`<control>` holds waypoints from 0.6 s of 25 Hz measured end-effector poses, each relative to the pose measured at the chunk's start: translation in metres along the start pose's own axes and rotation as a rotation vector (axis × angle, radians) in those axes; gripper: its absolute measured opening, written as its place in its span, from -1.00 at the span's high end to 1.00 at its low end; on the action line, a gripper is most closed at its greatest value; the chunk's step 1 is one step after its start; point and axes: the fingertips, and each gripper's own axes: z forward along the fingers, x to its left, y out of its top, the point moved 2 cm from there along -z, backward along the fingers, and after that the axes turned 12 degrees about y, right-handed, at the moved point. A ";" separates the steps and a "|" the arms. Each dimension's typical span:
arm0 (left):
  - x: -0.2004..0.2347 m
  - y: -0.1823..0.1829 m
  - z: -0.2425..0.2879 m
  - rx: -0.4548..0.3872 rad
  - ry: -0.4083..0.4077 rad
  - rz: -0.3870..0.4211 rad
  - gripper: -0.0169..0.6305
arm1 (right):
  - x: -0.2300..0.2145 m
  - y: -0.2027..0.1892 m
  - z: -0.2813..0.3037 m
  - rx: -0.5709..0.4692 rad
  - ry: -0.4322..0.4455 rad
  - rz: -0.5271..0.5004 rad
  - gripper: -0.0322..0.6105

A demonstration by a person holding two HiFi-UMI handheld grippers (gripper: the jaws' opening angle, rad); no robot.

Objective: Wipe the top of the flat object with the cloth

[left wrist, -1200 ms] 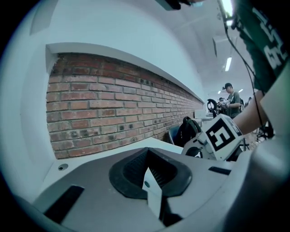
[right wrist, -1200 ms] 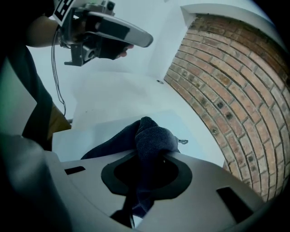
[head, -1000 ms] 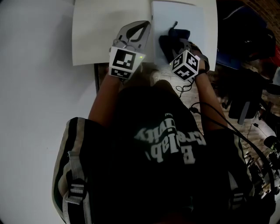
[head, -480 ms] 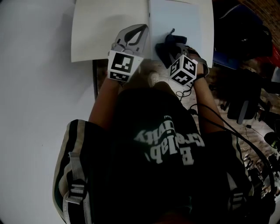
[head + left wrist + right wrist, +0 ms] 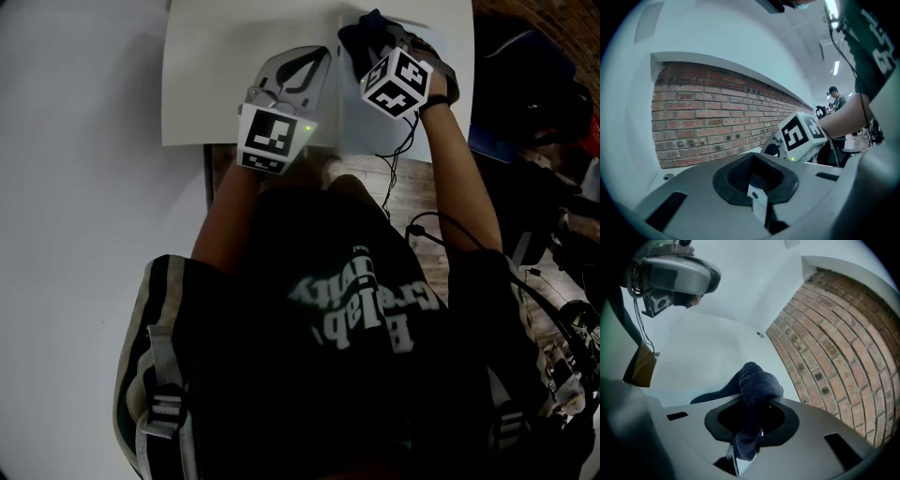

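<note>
- Since your left gripper (image 5: 314, 54) has its jaws together on nothing, it pins nothing by grip. I cannot tell whether it presses on the white sheet (image 5: 206, 84) at upper left. If it only hovers, a dragging stroke may shove the panels askew. That forearm runs straight up the frame's middle, and the tool lies low along the seam between the two panels.
- While the flat object (image 5: 354, 127) sits at upper centre-right, its near edge overhangs the table. The dark cable (image 5: 392, 159) crosses that edge and could snag or tug it.
- Because your right gripper (image 5: 749, 427) pinches only a fold of the cloth (image 5: 757, 380), hard friction may pull the cloth free. The cloth sits at the panel's far edge, at the top right, so a longer push would run it off. That arm reaches well forward, with the wrist angled inward.
</note>
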 end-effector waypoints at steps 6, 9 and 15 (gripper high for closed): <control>0.045 0.032 -0.021 -0.007 0.005 0.015 0.97 | -0.016 0.051 0.013 0.027 0.013 0.027 0.74; 0.054 0.025 -0.026 -0.024 0.004 0.023 0.97 | -0.007 0.056 0.024 0.053 0.021 0.020 0.74; 0.028 -0.014 0.034 0.054 -0.016 -0.001 0.97 | 0.005 -0.005 0.057 0.057 0.137 0.069 0.75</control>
